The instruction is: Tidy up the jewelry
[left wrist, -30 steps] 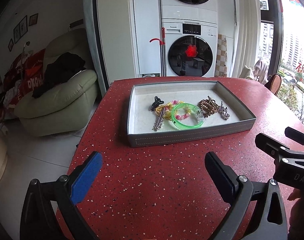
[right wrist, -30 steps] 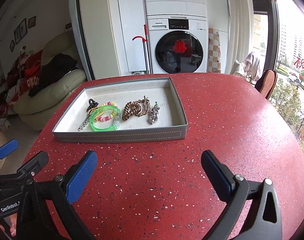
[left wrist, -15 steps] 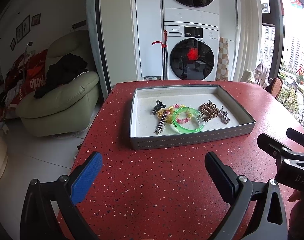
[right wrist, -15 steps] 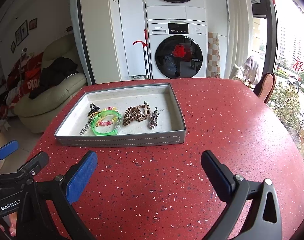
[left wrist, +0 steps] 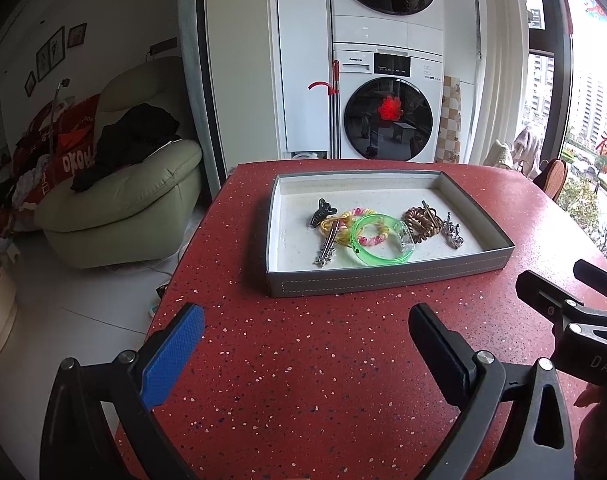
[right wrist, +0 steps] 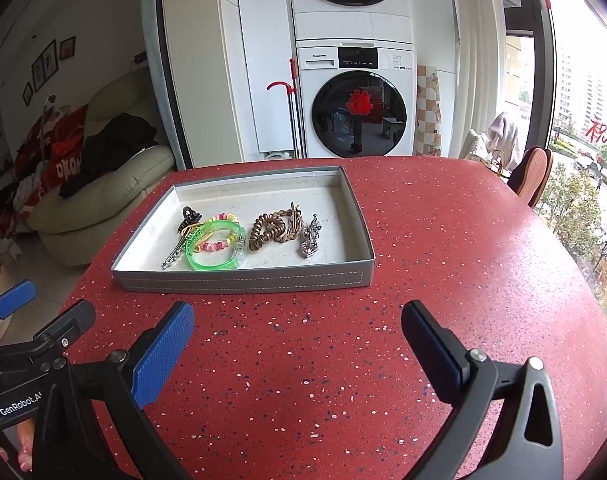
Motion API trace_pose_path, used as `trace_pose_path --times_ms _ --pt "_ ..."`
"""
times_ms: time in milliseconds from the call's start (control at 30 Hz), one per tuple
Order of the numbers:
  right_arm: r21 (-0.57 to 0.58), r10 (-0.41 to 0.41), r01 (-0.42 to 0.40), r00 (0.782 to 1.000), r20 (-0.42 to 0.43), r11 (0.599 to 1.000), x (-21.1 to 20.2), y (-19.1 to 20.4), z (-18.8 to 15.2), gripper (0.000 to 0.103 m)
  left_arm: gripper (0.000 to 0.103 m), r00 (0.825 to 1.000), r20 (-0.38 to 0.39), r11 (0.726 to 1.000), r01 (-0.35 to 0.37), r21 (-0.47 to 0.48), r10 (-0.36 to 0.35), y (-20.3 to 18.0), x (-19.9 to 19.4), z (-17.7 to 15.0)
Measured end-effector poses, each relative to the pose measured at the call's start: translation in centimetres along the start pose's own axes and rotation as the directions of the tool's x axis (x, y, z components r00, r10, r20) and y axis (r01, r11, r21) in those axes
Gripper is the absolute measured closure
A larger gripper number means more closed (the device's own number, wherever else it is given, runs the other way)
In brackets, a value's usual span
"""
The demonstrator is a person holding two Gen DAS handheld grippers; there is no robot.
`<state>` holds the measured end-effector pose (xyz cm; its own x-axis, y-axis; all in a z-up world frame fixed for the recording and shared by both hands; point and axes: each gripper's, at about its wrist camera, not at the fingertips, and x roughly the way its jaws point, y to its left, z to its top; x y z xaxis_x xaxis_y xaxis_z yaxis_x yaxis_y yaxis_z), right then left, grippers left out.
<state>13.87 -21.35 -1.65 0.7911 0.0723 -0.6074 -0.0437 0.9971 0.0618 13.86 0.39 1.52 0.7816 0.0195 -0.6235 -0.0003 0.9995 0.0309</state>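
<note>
Now the left gripper hovers low over the red table, its jaws spread wide with nothing between them; the right gripper hangs just beside it, likewise gaping and empty. Both point at a grey tray that sits ahead of them on the table, apart from either claw. Inside the tray lies the jewelry, bunched toward the near wall: a green bangle with a pink and yellow coil band inside its ring, a black clip and a silver pin on the left, a brown coil to the right, and a silver clip just beyond that. Behind the table stand stacked washers, and a pale sofa sits off to the left.
</note>
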Motion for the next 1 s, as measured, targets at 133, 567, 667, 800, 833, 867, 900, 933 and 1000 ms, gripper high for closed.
trace_pose_path --times_ms 133,567,667,800,833,867,900,933,1000 --pt "-0.003 0.001 -0.001 1.000 0.001 1.000 -0.07 0.19 -0.04 0.000 0.000 1.000 -0.003 1.000 0.001 -0.007 -0.001 0.15 0.09 -0.03" --pt "-0.002 0.003 -0.003 1.000 -0.002 1.000 -0.07 0.24 -0.05 0.000 0.000 1.000 -0.008 1.000 0.003 -0.013 -0.003 0.28 0.20 -0.07" --pt "-0.004 0.002 -0.002 1.000 0.000 1.000 -0.07 0.24 -0.06 0.000 0.000 1.000 -0.011 1.000 0.003 -0.017 -0.003 0.32 0.29 -0.08" --pt "-0.004 0.004 -0.004 1.000 -0.001 1.000 -0.03 0.32 -0.02 0.000 0.000 1.000 -0.011 1.000 0.004 -0.016 -0.004 0.32 0.30 -0.07" --pt "-0.004 0.004 -0.004 1.000 -0.002 1.000 -0.05 0.35 -0.02 0.000 0.000 1.000 -0.011 1.000 0.004 -0.016 -0.004 0.32 0.30 -0.07" --pt "-0.005 0.004 -0.004 1.000 -0.001 1.000 -0.06 0.34 0.01 0.000 0.000 1.000 -0.011 1.000 0.003 -0.016 -0.003 0.31 0.30 -0.07" --pt "-0.005 0.004 -0.004 1.000 -0.001 1.000 -0.07 0.36 0.01 0.000 0.000 1.000 -0.011 1.000 0.003 -0.015 -0.003 0.31 0.30 -0.07" --pt "-0.004 0.005 -0.005 1.000 -0.002 1.000 -0.05 0.34 0.01 0.000 0.000 1.000 -0.011 1.000 0.003 -0.016 -0.003 0.31 0.30 -0.06" --pt "-0.004 0.004 -0.004 1.000 -0.001 1.000 -0.08 0.36 0.01 0.000 0.000 1.000 -0.011 1.000 0.003 -0.016 -0.004 0.34 0.31 -0.07"
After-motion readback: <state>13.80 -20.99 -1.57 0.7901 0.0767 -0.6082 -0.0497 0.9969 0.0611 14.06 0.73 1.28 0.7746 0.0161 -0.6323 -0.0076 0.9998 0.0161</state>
